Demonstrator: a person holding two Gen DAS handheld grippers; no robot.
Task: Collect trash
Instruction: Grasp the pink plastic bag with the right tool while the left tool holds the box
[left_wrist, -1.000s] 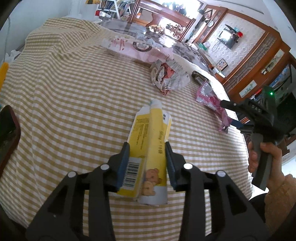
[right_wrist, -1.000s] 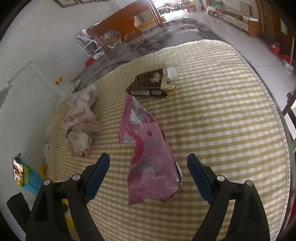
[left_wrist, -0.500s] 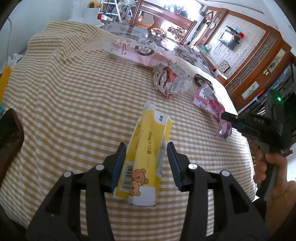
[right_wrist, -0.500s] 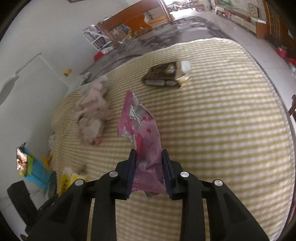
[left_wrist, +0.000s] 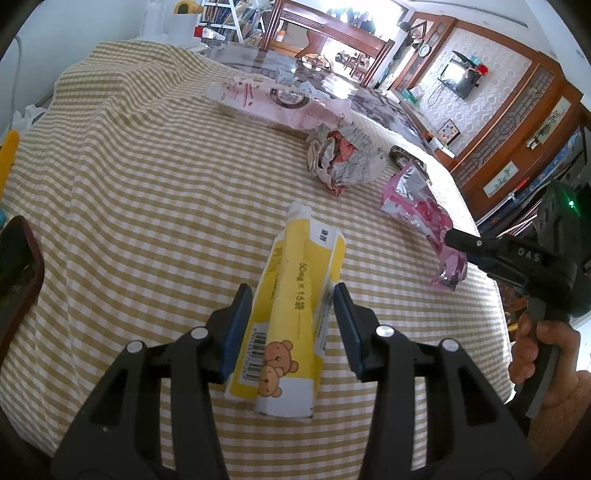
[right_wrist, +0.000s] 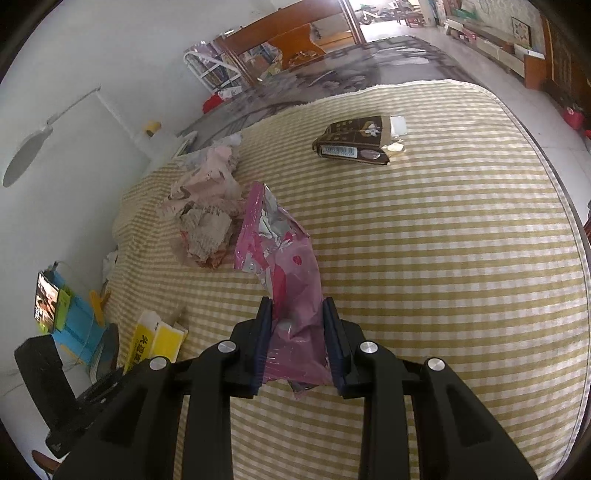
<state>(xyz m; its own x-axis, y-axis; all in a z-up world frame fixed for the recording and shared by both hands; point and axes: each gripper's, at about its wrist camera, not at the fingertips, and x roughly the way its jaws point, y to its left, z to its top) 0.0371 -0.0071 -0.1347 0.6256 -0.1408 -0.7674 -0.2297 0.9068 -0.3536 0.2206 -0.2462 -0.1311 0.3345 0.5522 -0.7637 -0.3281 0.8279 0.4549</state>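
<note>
Yellow carton (left_wrist: 295, 314) and pink foil packet (right_wrist: 291, 295), each gripped, torn open.

Checked-cloth table (right_wrist: 461, 258): dark carton (right_wrist: 352, 142), crumpled newspaper (right_wrist: 207, 221), flattened pink box (left_wrist: 273, 101).

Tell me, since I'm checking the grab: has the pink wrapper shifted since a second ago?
Yes. The pink wrapper now overlaps the crumpled newspaper to its left, where cloth showed between them; its near end is pinched in the right tongs.
</note>
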